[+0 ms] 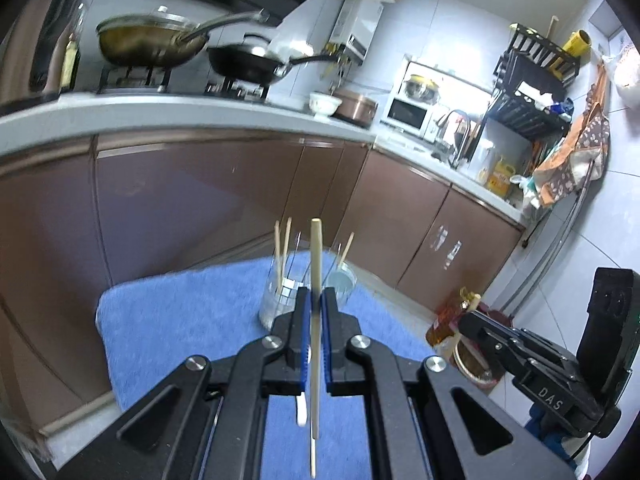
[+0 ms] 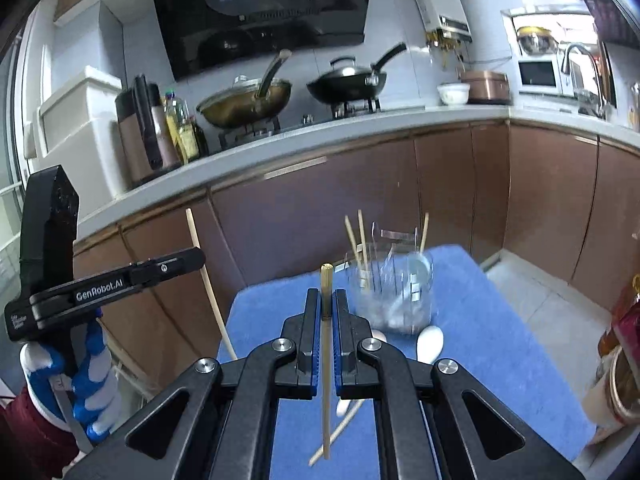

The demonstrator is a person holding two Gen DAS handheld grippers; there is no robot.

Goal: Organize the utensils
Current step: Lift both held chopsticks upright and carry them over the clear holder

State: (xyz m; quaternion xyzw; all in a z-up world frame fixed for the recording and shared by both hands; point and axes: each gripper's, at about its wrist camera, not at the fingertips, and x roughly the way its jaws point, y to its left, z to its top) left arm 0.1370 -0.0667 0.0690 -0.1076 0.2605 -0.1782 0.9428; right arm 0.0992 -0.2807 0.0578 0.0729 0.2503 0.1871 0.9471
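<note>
The left tool (image 1: 316,300) is clamped on a pale, slender wooden chopstick (image 1: 316,264), which stands nearly upright between its blue pads, gripped around mid-length. The right tool (image 2: 327,304) is clamped the same way on a darker, golden-tipped wooden chopstick (image 2: 326,364), held close under its top end so most of its length hangs below.

Beyond both tools, at the far side of the blue towel-covered bench (image 2: 500,320), stands a clear glass holder jar (image 2: 396,292) with several thin sticks already leaning in it. Near it on the towel lie a white rounded spoon (image 2: 430,342) and another loose wooden chopstick (image 2: 340,434).

Each chopstick looks light, stiff and smooth, so it will likely pivot or slip in a narrow pinch. A hold near the middle, as on the left, should swing less than the high hold on the right. The jar is probably glass and light enough to tip if a stick knocks its rim.
</note>
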